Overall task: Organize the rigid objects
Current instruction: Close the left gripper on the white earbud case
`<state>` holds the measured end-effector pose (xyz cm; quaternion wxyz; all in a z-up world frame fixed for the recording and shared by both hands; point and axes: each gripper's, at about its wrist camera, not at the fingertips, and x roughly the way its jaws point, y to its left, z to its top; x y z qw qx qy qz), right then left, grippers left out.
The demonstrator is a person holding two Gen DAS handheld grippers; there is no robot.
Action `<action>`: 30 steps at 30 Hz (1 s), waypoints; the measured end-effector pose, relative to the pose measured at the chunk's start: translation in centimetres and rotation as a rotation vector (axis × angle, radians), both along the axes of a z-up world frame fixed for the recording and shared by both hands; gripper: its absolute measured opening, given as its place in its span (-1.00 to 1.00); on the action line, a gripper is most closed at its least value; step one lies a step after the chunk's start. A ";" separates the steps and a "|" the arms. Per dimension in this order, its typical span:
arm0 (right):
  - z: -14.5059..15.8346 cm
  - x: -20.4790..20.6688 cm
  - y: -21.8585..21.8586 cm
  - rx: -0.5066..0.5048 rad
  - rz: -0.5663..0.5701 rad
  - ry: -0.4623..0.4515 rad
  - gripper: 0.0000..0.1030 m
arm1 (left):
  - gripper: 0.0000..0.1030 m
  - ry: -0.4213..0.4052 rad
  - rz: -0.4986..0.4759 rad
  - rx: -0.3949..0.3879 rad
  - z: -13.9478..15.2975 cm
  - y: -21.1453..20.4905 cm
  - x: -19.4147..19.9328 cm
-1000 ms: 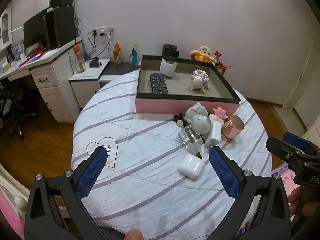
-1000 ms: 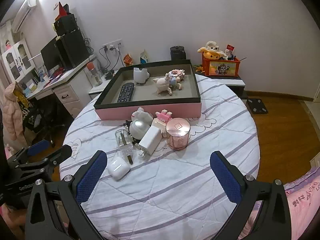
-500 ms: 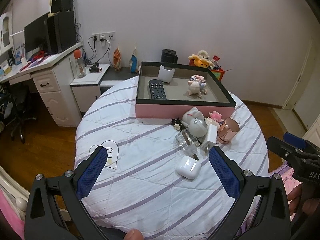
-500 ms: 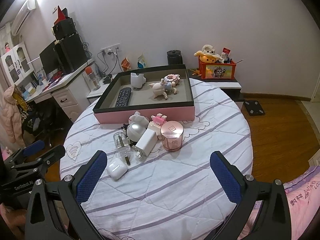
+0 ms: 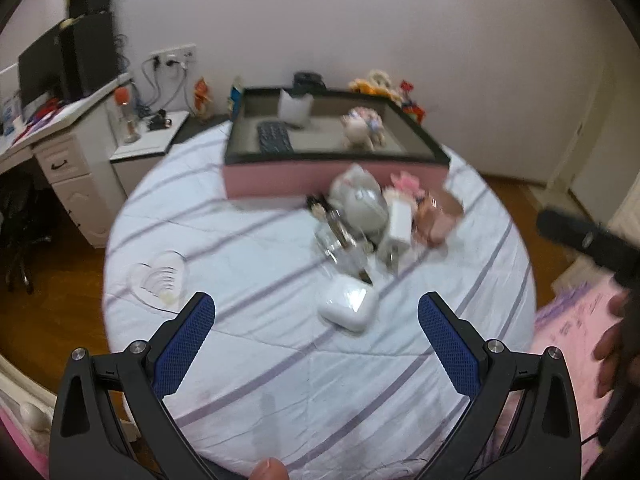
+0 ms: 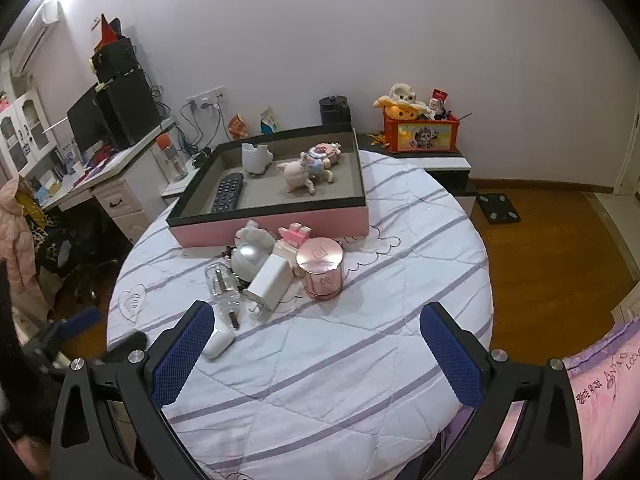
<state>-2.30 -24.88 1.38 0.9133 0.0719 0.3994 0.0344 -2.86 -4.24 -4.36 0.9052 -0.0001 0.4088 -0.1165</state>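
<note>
Glossy white plastic earbud case on quilted cloth tablecloth.

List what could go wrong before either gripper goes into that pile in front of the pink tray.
1. The clear bottle, white charger and rose-gold jar lie packed together; grabbing one may knock its neighbours.
2. The earbud case is smooth and rounded, so it might slip from the open left gripper.
3. The left wrist view is motion-blurred, so aiming now looks unreliable.
4. The right gripper is open too, holding nothing.

Orange toy box sat on low shelf by wall; monitor stood on desk; scale lay on wooden floor.
</note>
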 end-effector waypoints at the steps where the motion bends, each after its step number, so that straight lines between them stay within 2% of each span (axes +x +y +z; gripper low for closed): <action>1: -0.2 0.1 -0.1 -0.002 -0.001 0.005 1.00 | 0.99 0.008 -0.008 0.012 -0.7 -0.4 0.3; 12: -2.1 2.0 -1.4 0.008 -0.026 0.056 1.00 | 0.99 0.088 -0.051 0.032 -6.9 -2.0 4.5; 15: -2.8 2.6 -1.5 0.009 -0.030 0.073 1.00 | 0.98 0.074 -0.064 0.039 -7.3 -2.1 5.0; 18: -3.3 3.2 -1.6 0.010 -0.033 0.087 1.00 | 0.93 0.078 -0.112 0.004 -7.2 -2.2 5.4; 22: -3.9 3.7 -1.5 0.012 -0.030 0.101 1.00 | 0.65 0.069 -0.130 0.010 -7.1 -2.0 5.4; 27: -4.9 4.5 -1.2 0.011 -0.023 0.120 1.00 | -0.08 0.064 -0.128 -0.005 -7.0 -0.7 5.7; 30: -5.7 5.3 -0.9 -0.011 -0.019 0.129 1.00 | -0.13 0.077 -0.120 -0.051 -6.9 0.4 5.9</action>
